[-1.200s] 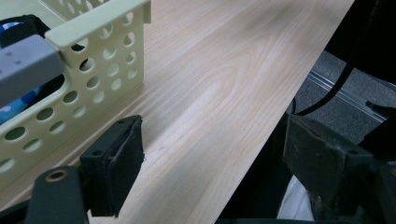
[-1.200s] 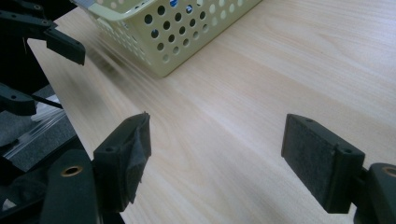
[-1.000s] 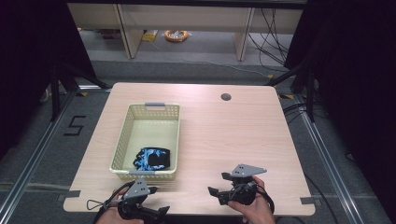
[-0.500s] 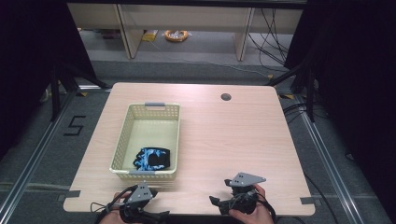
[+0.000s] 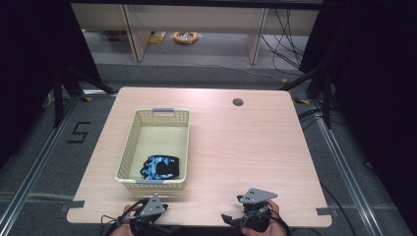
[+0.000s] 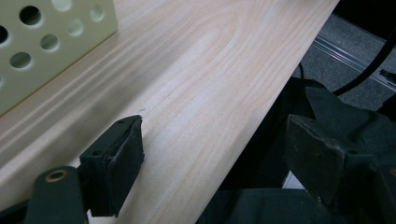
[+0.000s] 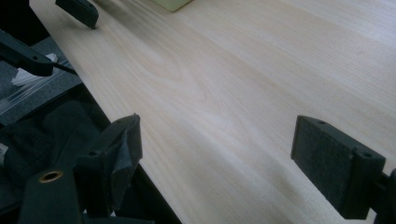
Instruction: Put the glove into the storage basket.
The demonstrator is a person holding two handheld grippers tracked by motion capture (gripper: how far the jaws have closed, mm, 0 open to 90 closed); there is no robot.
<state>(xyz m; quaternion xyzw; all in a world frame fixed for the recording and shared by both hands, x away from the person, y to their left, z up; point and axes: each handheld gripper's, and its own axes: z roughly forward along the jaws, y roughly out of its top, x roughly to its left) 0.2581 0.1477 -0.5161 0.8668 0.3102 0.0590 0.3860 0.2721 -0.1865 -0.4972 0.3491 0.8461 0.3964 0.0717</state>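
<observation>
**Pale wood bench, one basket, both tongs at the near edge**

Light wood-grain covers the bench (image 5: 236,147), a rounded-corner top with a small dark round hole (image 5: 238,102) near its far edge. On its left half stands a cream perforated basket (image 5: 129,147), long side running away from the person, with grey handles at its near and far ends. Inside it, in the near end, lies a black and blue glove (image 5: 161,167), crumpled against the near wall.

Just in front of the basket, at the near edge of the bench, the left tongs (image 5: 162,207) rest in a hand, jaws spread wide with nothing between them; in the left gripper view one jaw hangs over the wood, the other past the bench edge, and the basket's holed wall sits at upper left. The right tongs (image 5: 227,219) are held at the near edge too, well apart from the basket; their jaws have just been opening and now stand wide and empty over bare wood in the right gripper view.

Around the bench, grey carpet floor (image 5: 373,196) carries metal rails (image 5: 34,172) on both sides and a taped mark shaped like a five (image 5: 78,132) at left. Black curtains (image 5: 373,59) close both flanks. Beyond the far edge stands a light shelf frame (image 5: 196,19), cables (image 5: 290,44) trail at right, and an orange coil (image 5: 186,36) lies on the floor.
</observation>
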